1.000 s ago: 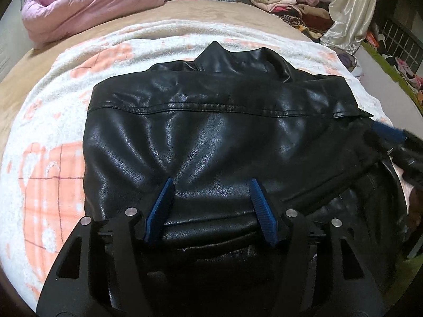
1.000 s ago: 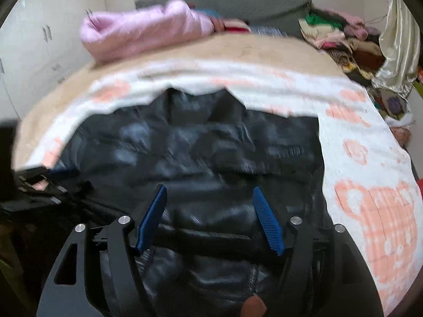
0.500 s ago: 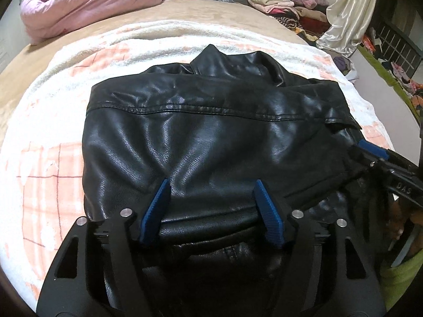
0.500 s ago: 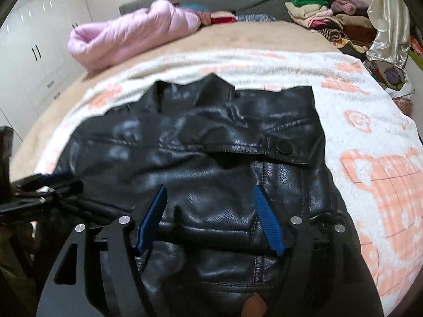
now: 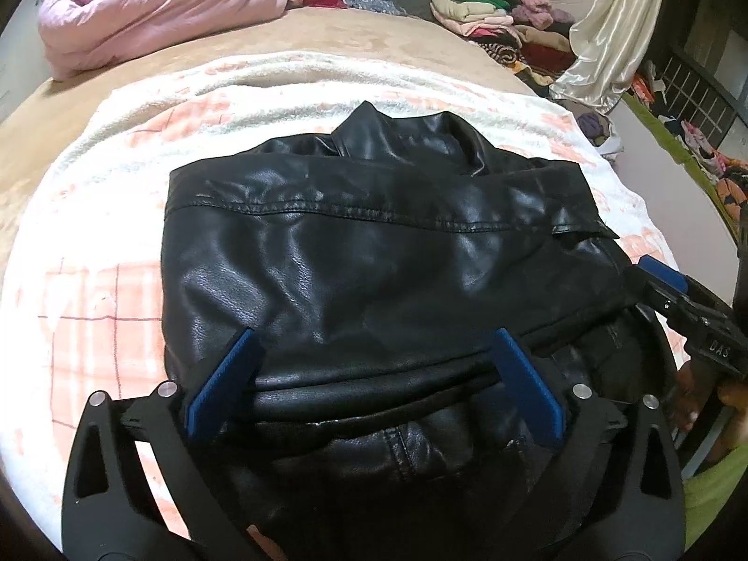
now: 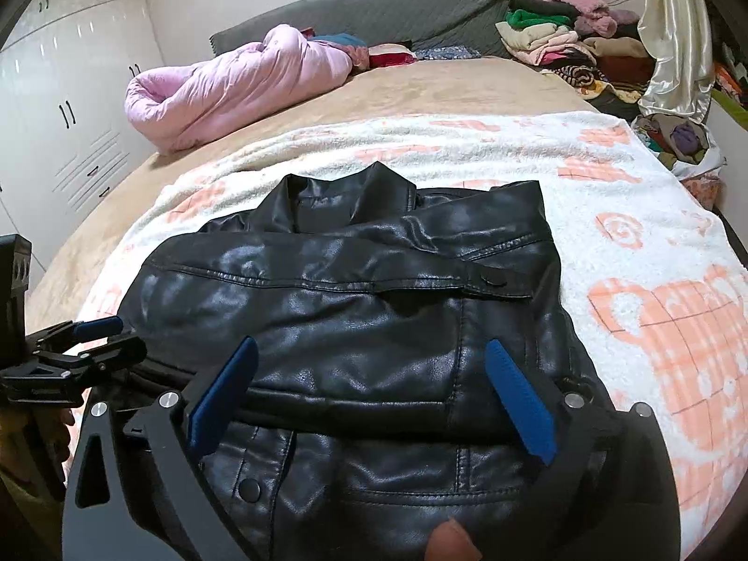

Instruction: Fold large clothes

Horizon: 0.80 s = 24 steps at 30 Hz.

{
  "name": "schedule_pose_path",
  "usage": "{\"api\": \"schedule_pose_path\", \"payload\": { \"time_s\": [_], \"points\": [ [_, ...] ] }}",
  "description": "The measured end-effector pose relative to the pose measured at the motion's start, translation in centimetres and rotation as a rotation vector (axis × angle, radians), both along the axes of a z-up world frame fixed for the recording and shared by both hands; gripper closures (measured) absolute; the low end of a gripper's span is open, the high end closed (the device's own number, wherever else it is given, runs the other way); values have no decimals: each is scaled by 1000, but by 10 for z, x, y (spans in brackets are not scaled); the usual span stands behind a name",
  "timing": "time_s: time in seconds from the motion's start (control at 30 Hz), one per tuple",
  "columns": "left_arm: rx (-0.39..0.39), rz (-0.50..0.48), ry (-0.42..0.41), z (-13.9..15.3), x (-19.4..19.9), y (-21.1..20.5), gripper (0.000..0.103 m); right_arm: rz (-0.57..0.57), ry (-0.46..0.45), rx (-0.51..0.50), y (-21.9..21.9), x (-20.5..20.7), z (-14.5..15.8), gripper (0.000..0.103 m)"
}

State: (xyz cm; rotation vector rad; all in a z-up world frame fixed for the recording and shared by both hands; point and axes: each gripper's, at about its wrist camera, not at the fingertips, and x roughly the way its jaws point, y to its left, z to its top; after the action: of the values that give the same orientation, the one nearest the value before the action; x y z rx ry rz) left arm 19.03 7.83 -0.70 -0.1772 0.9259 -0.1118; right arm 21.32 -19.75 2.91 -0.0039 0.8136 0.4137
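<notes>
A black leather jacket [image 5: 374,252] lies folded on the white-and-orange blanket [image 5: 93,280], collar towards the far side. My left gripper [image 5: 374,334] hovers over its near left fold. Its jaws are opening, and the blue pads [image 5: 224,383] stand wide on either side of the fold without pressing it. My right gripper [image 6: 370,345] hangs over the near right part of the jacket [image 6: 374,318], jaws opening too, pads clear of the leather. Each gripper shows in the other's view: the right gripper [image 5: 664,280] at the jacket's right edge, the left gripper [image 6: 93,332] at its left edge.
A rolled pink duvet [image 6: 233,89] lies at the far left of the bed. Stacked clothes [image 6: 551,42] and a cream satin curtain [image 6: 673,37] are at the far right. White wardrobe doors [image 6: 70,117] line the left wall. A grey headboard [image 6: 374,14] closes the far end.
Both grippers' jaws have spread wider and no longer pinch the jacket's fold. The right gripper has drawn back and up a little. The jacket lies still.
</notes>
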Motion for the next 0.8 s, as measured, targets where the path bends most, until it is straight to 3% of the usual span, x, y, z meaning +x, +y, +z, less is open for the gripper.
{"api": "schedule_pose_path", "payload": {
  "time_s": [0.8],
  "points": [
    [4, 14, -79, 35, -20, -1, 10, 8, -50, 6, 6, -24, 32, 5]
  ]
}}
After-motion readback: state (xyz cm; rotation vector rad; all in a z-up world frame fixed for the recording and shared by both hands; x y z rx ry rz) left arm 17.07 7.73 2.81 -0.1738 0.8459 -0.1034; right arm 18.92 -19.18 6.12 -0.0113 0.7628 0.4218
